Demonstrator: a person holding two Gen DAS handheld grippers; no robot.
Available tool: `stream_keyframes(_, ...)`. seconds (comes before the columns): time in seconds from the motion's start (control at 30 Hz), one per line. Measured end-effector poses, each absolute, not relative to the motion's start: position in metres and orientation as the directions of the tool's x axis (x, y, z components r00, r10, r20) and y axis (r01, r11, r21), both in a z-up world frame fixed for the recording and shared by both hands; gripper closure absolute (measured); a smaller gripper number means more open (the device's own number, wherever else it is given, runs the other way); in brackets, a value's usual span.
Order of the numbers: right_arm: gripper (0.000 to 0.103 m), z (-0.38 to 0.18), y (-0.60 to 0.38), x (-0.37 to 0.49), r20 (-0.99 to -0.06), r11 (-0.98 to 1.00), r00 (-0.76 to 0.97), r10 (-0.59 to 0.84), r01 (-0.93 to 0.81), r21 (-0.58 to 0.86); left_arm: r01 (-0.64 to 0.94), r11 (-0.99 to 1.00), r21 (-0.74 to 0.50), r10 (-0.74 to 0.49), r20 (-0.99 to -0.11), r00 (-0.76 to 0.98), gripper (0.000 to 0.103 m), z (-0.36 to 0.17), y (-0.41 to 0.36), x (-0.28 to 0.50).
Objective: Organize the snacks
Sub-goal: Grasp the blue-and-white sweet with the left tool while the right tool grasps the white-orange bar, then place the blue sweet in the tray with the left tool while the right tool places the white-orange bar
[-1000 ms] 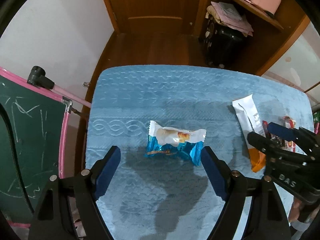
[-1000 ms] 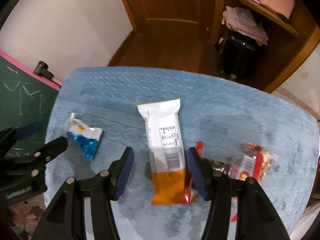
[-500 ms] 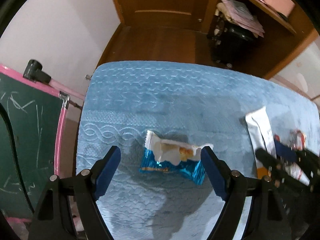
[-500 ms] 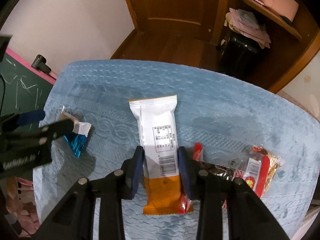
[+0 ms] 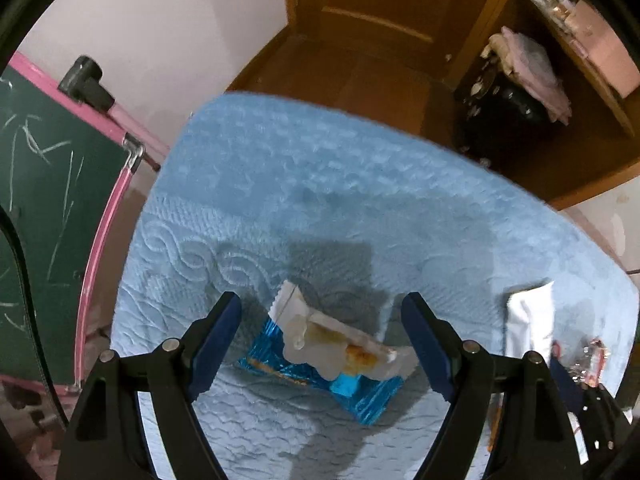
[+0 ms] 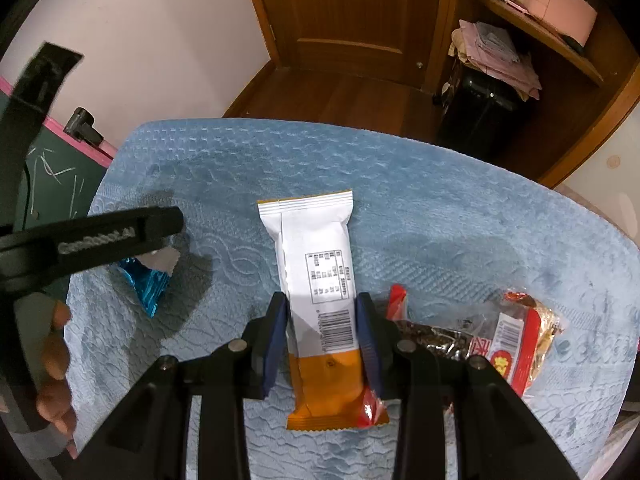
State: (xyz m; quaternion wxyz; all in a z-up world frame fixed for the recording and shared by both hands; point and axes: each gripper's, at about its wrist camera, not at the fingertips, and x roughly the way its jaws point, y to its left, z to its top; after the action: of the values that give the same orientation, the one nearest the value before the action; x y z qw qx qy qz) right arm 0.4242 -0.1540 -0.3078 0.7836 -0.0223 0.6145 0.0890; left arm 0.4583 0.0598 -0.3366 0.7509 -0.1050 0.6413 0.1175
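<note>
Jaws of the right gripper (image 6: 322, 334), having just closed, pinch the white-orange snack bar (image 6: 320, 300) mid-length at frame centre; the light, crinkly wrapper may slip. Left gripper (image 5: 322, 344) jaws are spread around the blue candy packet (image 5: 324, 360).

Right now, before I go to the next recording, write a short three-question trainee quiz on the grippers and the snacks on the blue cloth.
1. True or false: the right gripper is shut on the white and orange snack bar.
2. What lies between the open fingers of the left gripper? A) the blue and white candy packet B) a red packet C) nothing
3. Fill in: the red and clear snack packets lie to the ____ of the bar in the right wrist view.

Key: 1 true; 2 A; 3 right
</note>
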Motion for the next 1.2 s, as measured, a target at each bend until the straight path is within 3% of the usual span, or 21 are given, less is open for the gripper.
stream_keyframes(0.2, 0.068, -0.307, -0.157, 0.424, -0.967, 0.982, 0.227, 0.119, -0.17, 0.081, -0.231, 0.973, -0.003, 0.028, -0.991, 0.131, 0.03, -0.339, 0.058, 0.442)
stream_keyframes(0.3, 0.068, -0.307, -0.157, 0.424, -0.967, 0.982, 0.229, 0.116, -0.171, 0.077, -0.167, 0.986, -0.004, 0.016, -0.993, 0.116, 0.041, -0.336, 0.055, 0.43)
stream_keyframes(0.37, 0.069, -0.307, -0.154, 0.423, -0.967, 0.982, 0.232, 0.106, -0.177, 0.065, -0.12, 0.993, 0.0, 0.014, -0.993, 0.117, 0.051, -0.334, 0.052, 0.423)
stream_keyframes(0.4, 0.069, -0.307, -0.153, 0.422, -0.967, 0.982, 0.234, 0.1, -0.181, 0.057, -0.098, 0.995, 0.0, 0.012, -0.993, 0.12, 0.062, -0.332, 0.051, 0.419)
stream_keyframes(0.43, 0.069, -0.306, -0.151, 0.421, -0.967, 0.981, 0.238, 0.091, -0.188, 0.046, -0.076, 0.997, 0.001, 0.01, -0.992, 0.124, 0.064, -0.33, 0.05, 0.416)
stream_keyframes(0.7, 0.07, -0.28, -0.139, 0.403, -0.955, 0.975, 0.271, 0.12, -0.212, 0.062, 0.032, 0.999, 0.023, 0.017, -0.983, 0.181, 0.065, -0.295, 0.039, 0.385)
stream_keyframes(1.2, 0.07, -0.15, -0.143, 0.3, -0.892, 0.964, 0.402, 0.21, -0.235, 0.121, 0.142, 0.99, 0.0, -0.055, -0.92, 0.388, 0.065, -0.145, 0.01, 0.266)
